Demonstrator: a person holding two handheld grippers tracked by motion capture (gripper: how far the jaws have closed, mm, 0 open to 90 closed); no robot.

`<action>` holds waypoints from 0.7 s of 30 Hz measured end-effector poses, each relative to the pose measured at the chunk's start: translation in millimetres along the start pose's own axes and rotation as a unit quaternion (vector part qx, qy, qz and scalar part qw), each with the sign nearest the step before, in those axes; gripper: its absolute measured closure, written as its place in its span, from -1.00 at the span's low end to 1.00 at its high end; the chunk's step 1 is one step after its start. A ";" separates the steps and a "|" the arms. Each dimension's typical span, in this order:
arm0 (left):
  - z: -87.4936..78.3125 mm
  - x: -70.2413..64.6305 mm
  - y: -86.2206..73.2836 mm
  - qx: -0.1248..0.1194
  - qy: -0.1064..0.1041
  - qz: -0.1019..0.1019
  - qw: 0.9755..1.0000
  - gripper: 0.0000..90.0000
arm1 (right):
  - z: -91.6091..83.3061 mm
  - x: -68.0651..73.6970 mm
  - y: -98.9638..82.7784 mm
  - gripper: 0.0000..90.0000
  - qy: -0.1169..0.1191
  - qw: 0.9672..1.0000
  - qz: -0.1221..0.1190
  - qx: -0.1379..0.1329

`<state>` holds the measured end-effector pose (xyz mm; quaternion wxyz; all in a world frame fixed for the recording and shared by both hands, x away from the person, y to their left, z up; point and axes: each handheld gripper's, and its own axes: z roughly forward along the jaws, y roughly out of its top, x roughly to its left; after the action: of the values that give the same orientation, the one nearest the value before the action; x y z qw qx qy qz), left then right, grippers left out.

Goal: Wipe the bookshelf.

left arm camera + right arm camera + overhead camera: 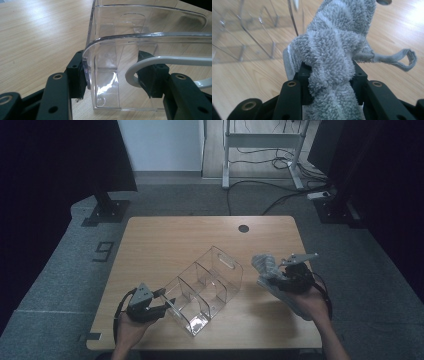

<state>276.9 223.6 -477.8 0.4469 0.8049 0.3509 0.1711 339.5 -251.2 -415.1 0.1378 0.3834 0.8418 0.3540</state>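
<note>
A clear plastic organizer (205, 287) with several compartments lies slantwise on the middle of the wooden table (165, 240). My left gripper (164, 303) holds its near-left end. In the left gripper view the black pads (78, 75) press on the organizer's (107, 82) end wall from both sides, and a white cable (160, 60) loops across the front. My right gripper (274, 273) hovers above the table to the right of the organizer, shut on a grey fluffy towel (264, 264). The towel (334, 50) bunches up between the jaws of the right gripper (332, 82), with a small hanging loop (404, 58) at its right.
A round cable hole (243, 228) sits near the table's far edge. Past the table stand a white desk frame (262, 142) with cables on the floor, and black stand bases (106, 212) at the far left and far right.
</note>
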 end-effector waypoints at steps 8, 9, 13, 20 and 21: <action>0.3 -1.5 0.3 0.002 -0.002 0.000 1.000 -0.01 | -3.4 6.5 27.6 0.39 0.001 1.000 -0.015 -0.004; 0.4 -1.6 0.3 0.002 -0.002 0.000 1.000 -0.01 | -2.6 7.7 32.7 0.39 0.002 1.000 -0.019 -0.005; 0.6 -1.6 0.1 0.000 -0.003 -0.001 1.000 -0.02 | 1.7 12.5 48.8 0.39 0.006 1.000 -0.028 -0.006; 0.6 -1.4 0.2 0.001 -0.003 -0.001 1.000 -0.02 | 15.0 21.9 80.5 0.39 0.013 0.999 -0.044 -0.011; 0.6 -1.4 0.2 0.001 -0.003 -0.001 1.000 -0.02 | 16.8 23.0 83.7 0.39 0.014 0.999 -0.045 -0.011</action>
<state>276.4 222.1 -477.9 0.4473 0.8055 0.3505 0.1679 378.5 -187.8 -367.4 0.1460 0.3387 0.8563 0.3616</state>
